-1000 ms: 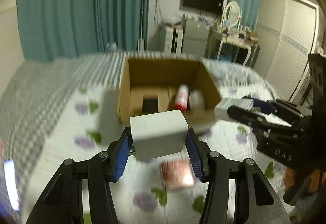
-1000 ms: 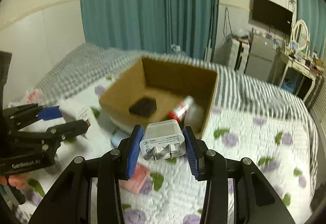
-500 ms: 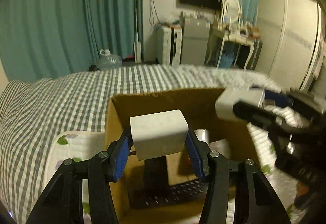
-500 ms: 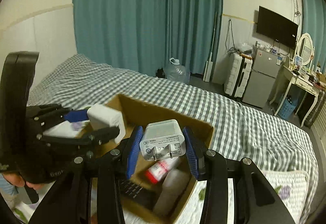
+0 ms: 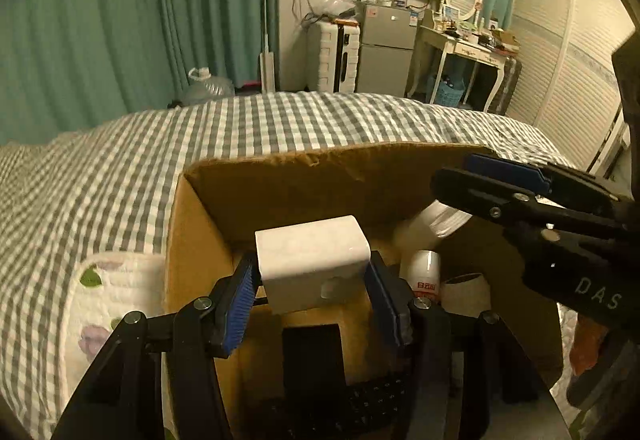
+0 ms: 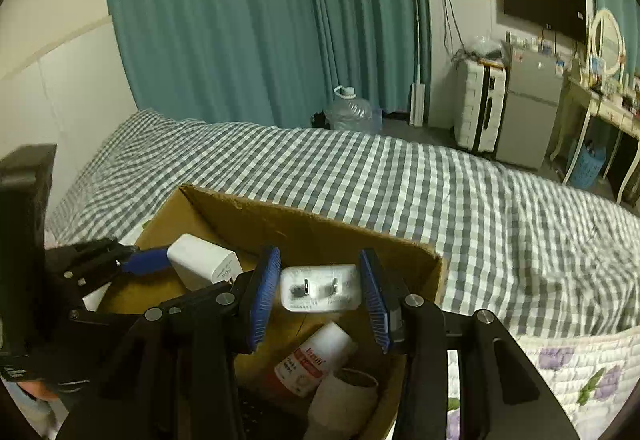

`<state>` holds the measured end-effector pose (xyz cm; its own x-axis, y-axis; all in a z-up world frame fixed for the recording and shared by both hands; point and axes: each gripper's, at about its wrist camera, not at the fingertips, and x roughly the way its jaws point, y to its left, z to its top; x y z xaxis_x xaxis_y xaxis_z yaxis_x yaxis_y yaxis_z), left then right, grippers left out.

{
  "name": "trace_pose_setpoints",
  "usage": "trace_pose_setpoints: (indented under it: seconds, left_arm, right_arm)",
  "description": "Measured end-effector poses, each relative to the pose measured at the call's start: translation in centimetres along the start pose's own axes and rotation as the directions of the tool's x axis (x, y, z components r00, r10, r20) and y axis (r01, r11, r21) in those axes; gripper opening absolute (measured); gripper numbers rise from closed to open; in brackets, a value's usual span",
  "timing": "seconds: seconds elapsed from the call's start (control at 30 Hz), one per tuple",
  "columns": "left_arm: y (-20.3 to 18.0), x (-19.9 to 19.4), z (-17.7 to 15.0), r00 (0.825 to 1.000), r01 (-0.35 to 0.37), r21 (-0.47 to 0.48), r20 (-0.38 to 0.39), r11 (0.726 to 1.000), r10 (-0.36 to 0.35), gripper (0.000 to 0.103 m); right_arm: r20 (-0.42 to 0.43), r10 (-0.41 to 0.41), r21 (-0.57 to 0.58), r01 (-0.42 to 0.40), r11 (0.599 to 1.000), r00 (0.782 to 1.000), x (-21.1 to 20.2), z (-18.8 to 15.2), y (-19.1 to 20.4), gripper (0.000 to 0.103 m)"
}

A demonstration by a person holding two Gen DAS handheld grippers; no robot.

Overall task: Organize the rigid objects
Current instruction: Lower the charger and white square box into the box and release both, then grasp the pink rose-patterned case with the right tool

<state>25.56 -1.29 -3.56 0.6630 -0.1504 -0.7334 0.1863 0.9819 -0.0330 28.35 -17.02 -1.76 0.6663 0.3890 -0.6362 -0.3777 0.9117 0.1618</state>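
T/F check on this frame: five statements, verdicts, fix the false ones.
1. The cardboard box sits on the checked bedcover. True.
2. The box is empty. False: a red-and-white bottle lies inside.
3. The left claw grips the white block charger. True, though its jaws have just been opening.
4. The right claw has the pronged charger over bare bedcover. False: over the box. Its jaws have just been opening and the charger looks loose.
5. The curtains are red. False: teal.

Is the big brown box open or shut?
Open. The brown cardboard box has no lid on top, and a red-and-white bottle lies inside.
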Motion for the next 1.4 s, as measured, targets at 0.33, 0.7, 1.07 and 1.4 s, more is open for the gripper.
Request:
trace_pose_setpoints:
  seconds: [0.33, 0.7, 1.07, 1.4]
  left_arm:
    - [-1.4, -6.0, -1.4, 0.996, -0.022, 0.029, 0.091, 0.999, 0.019, 0.061]
    - [-3.2, -17.5, -4.5, 0.98, -0.033, 0.029, 0.199, 0.999, 0.026, 0.068]
    - [-1.8, -19.5, -11.7, 0.985, -0.047, -0.012, 0.168, 0.999, 0.048, 0.07]
    - [0.2, -12.3, -17.1, 0.987, -0.16, -0.014, -0.012, 0.987, 0.16, 0.07]
  right_arm:
    - [0.091, -0.09, 0.043, 0.087, 0.995, 0.992, -8.3, -1.2, 0.1, 0.082]
    - [0.135, -0.146, 0.031, 0.143, 0.989, 0.98, -18.1, -5.0, 4.2, 0.099]
    - [0.11, -0.198, -0.042, 0.203, 0.978, 0.974, -19.1, -10.8, 9.5, 0.103]
    - [-0.081, -0.151, -0.083, 0.144, 0.986, 0.985, -9.5, -17.3, 11.2, 0.103]
